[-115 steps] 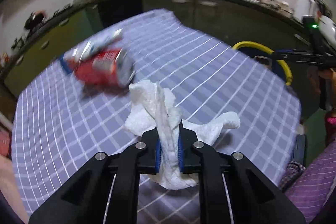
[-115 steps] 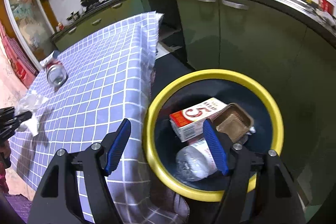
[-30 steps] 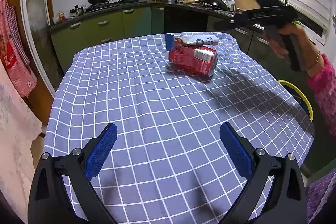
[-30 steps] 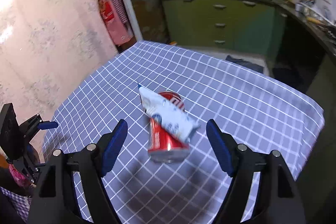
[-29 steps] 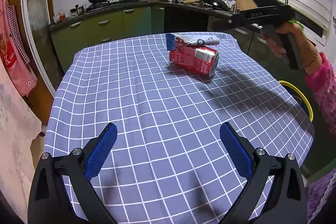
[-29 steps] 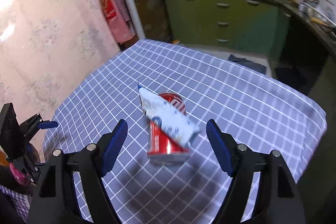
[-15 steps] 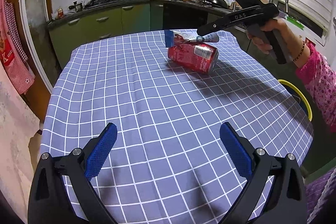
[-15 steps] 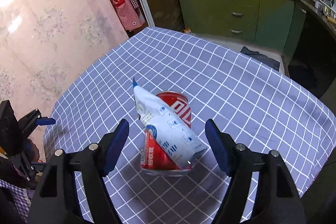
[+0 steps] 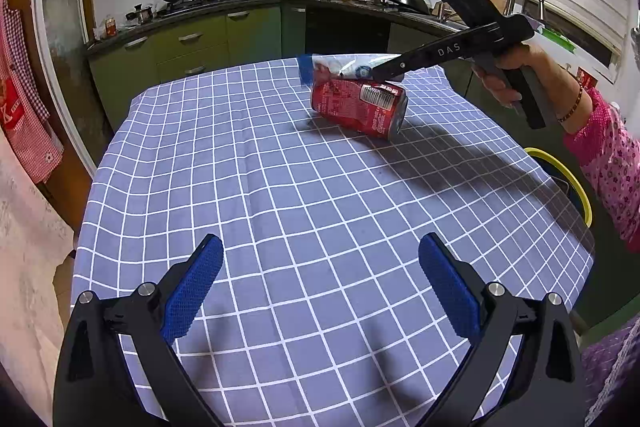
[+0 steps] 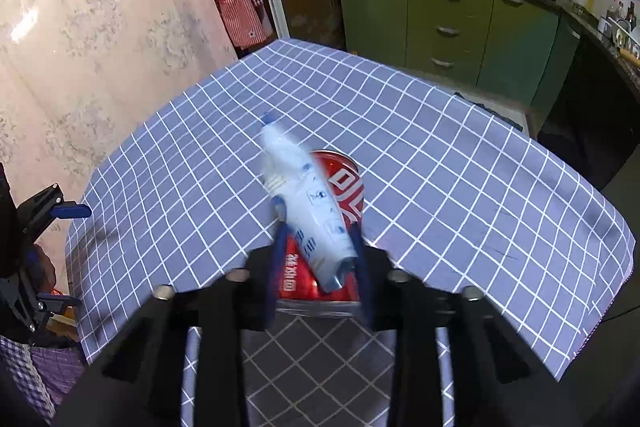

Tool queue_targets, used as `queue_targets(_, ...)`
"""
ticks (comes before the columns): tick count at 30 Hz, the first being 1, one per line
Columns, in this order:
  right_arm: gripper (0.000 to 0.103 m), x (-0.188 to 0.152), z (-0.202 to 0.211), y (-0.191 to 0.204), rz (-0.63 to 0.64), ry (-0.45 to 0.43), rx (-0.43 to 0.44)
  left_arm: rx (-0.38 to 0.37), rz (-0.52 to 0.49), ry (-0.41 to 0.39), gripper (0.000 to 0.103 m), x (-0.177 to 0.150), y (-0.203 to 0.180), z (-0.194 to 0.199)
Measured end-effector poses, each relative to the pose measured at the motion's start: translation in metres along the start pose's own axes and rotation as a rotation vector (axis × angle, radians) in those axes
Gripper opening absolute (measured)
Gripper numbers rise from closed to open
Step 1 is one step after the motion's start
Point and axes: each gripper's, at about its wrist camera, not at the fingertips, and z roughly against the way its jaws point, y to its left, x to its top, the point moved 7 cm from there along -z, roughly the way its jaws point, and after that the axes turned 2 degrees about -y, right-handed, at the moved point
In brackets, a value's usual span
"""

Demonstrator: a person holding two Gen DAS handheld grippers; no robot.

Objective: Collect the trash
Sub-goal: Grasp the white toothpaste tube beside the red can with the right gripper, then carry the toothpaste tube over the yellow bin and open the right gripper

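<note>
Two trash items: a red can and a white-and-blue tube are seen together on the far part of the table.
Table: it is covered by a blue checked cloth with white lines.
Red can: it is laid on its side on the cloth, with its silver end turned toward the right gripper in the right wrist view.
Tube: it is laid across the top of the can, with its flat blue end sticking out past the can on the side away from the gripper; in the right wrist view the tube is blurred.
Right gripper: its blue-padded fingers are brought in close on either side of the tube's near end, just above the can; whether the tube is actually pinched cannot be told, since the fingers are blurred.
Right hand: it is wrapped around the gripper's black handle, with a pink patterned sleeve behind it.
Left gripper: its blue pads are spread wide with nothing between them, held above the near part of the cloth and well apart from the can.
Yellow-rimmed bin: it is seen below the table's right edge, partly hidden by the cloth.
</note>
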Motion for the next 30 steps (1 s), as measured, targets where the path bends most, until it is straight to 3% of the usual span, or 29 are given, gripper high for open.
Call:
queue_targets(10,0.013,-0.005,0.02,0.018,-0.02,-0.075,0.037,0.001,-0.007,0.0,0.097,0.001,-0.002,0.001)
queue_targets(18,0.013,-0.033,0.072,0.036,-0.071,-0.168,0.022,-0.012,-0.03,-0.01,0.097,0.006,-0.009,0.003)
queue_targets(24,0.013,-0.098,0.135,0.031,-0.173,-0.234,-0.077,-0.038,-0.062,-0.019,0.097,0.011,-0.022,0.003)
queue_targets(30,0.015,-0.21,0.205,-0.005,-0.418,-0.259,-0.338,-0.073,-0.091,-0.032,0.097,0.017,-0.04,0.002)
